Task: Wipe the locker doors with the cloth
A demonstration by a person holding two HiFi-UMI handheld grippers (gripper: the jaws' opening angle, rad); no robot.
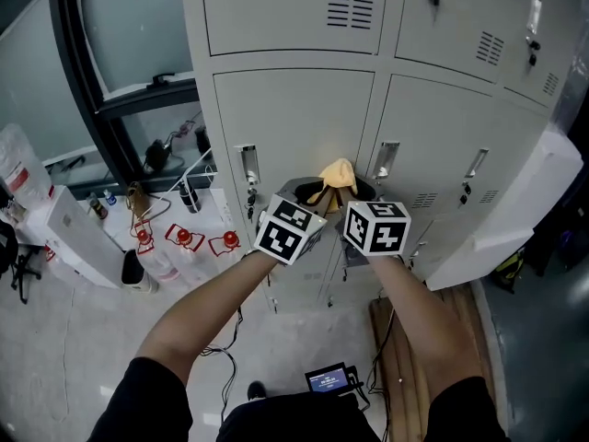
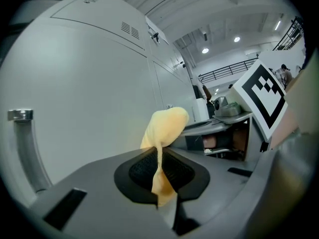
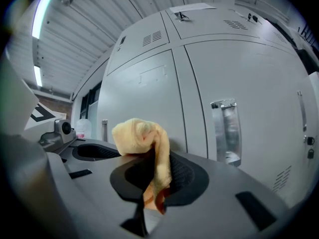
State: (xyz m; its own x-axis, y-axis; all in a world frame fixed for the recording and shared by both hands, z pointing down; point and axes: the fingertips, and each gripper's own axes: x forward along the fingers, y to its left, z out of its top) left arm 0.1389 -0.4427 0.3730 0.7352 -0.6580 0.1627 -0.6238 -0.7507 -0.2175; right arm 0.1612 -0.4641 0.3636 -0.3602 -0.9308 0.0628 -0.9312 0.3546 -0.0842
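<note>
Both bare forearms (image 1: 213,309) reach forward side by side, and each hand points its claw almost level at the pale grey metal locker doors (image 1: 294,118). The left claw (image 1: 317,194) and the right claw (image 1: 355,194) stand close together. Between their tips the soft yellow cloth (image 1: 338,177) is bunched, near the seam of two lower doors. I cannot tell whether it touches the metal.

In the left gripper view, the left claw (image 2: 159,172) is almost closed and pinches a thin fold of the cloth (image 2: 166,125). The right claw (image 3: 154,179) is closed the same way on another fold of the cloth (image 3: 141,133).

I judge the cloth light, limp and not fragile. A thicker bunch in the grip would probably press better on a door.
</note>
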